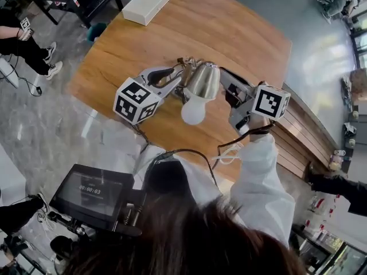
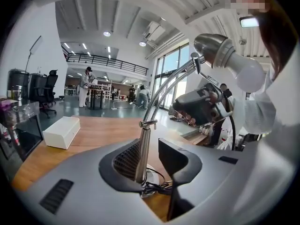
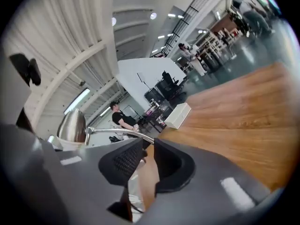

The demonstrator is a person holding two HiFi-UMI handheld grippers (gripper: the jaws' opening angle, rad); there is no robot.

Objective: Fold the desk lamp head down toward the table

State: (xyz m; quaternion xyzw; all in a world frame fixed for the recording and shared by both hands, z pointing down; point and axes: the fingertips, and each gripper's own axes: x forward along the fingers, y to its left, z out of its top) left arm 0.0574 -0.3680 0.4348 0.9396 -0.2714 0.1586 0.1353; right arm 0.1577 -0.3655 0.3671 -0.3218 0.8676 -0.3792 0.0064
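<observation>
The desk lamp stands on the wooden table, its brushed-metal shade and white bulb pointing toward me. My left gripper reaches in from the left and the right gripper from the right, one on each side of the shade. In the left gripper view the left gripper is open around the upright pole, which lies near the left pad. The curved arm rises to the shade. The right gripper is open by a narrow gap, and the lamp arm crosses just beyond its tips.
A white box lies at the table's far left corner. The lamp's round base and bundled black cord sit under the left gripper. A seated person's legs are at the far left, and a small screen is close to me.
</observation>
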